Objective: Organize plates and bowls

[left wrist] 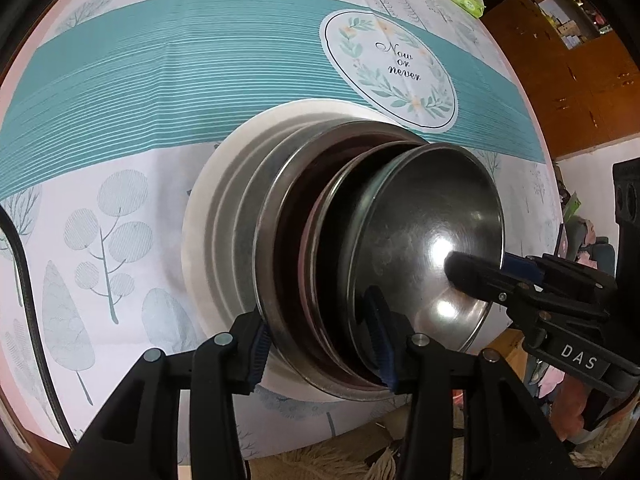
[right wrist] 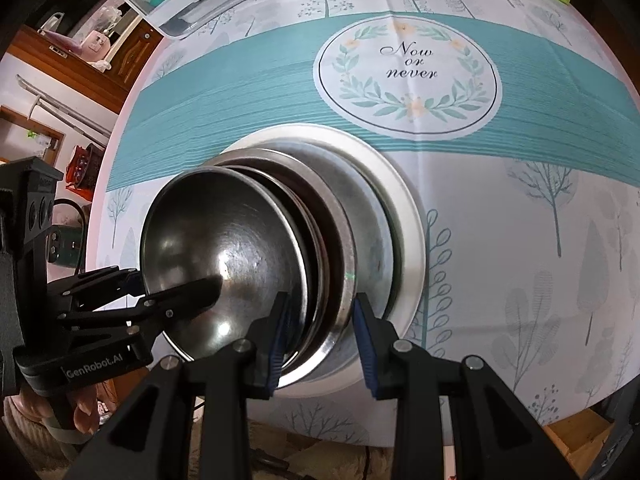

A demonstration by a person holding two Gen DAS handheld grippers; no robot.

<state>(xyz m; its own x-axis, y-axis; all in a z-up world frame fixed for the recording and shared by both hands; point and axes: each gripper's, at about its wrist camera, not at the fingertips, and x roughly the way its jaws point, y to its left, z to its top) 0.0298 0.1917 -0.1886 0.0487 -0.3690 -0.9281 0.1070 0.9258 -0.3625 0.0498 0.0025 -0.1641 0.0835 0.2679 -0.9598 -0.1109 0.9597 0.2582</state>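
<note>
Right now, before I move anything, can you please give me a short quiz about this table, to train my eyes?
1. True or false: the stack of metal bowls stands on a white plate.
2. What is printed on the tablecloth? A) Home sweet home B) Now or never C) Good morning
3. In the right wrist view, where does one finger of the left gripper reach?

Key: 1 true. 2 B. 3 Inside the top bowl.
</note>
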